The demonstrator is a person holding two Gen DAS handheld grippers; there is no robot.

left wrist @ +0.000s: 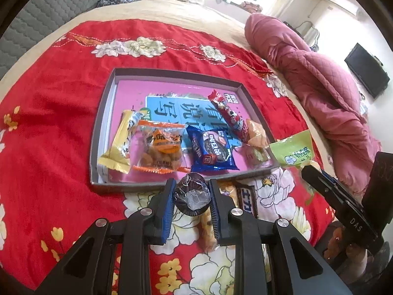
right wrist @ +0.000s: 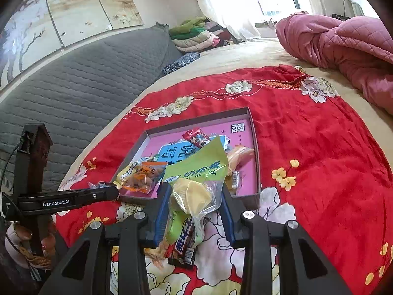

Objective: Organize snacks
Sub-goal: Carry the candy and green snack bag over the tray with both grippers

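On the red floral cloth [left wrist: 61, 113] spread over the bed, a shallow grey-walled tray [left wrist: 104, 108] with a pink printed floor sits near the cloth's middle, its near wall just ahead of both grippers. Along the tray's near edge, from its left corner to its right, lie a yellow wrapped bar [left wrist: 122, 140], an orange-and-clear bag of brown pieces [left wrist: 161, 147], a blue cookie pack [left wrist: 211, 150] and a pale clear-wrapped snack [left wrist: 256, 135]; a red stick-shaped packet [left wrist: 231, 115] lies diagonally behind the blue pack, reaching toward the tray's far right corner. The left gripper [left wrist: 191, 196] is closed on a round dark cookie in clear wrap [left wrist: 190, 194], its blue pads pressing the cookie's sides, held just short of the tray's near wall and above the cloth. The right gripper [right wrist: 196, 201] is closed on a green-and-clear bag of pale yellow pieces [right wrist: 196, 189]; the bag's green top stands up between the fingers, and in the right wrist view it overlaps the tray's near right part. In the left wrist view the same green bag sits beyond the tray's near right corner, at the tip of the right gripper. Below the two grippers, on the cloth between them and the tray's near edge, lie a dark chocolate bar with white lettering [right wrist: 184, 243] and a pale yellowish snack partly hidden under it. A pink quilted blanket [left wrist: 319, 86] is bunched on the bed beyond the cloth's right edge.
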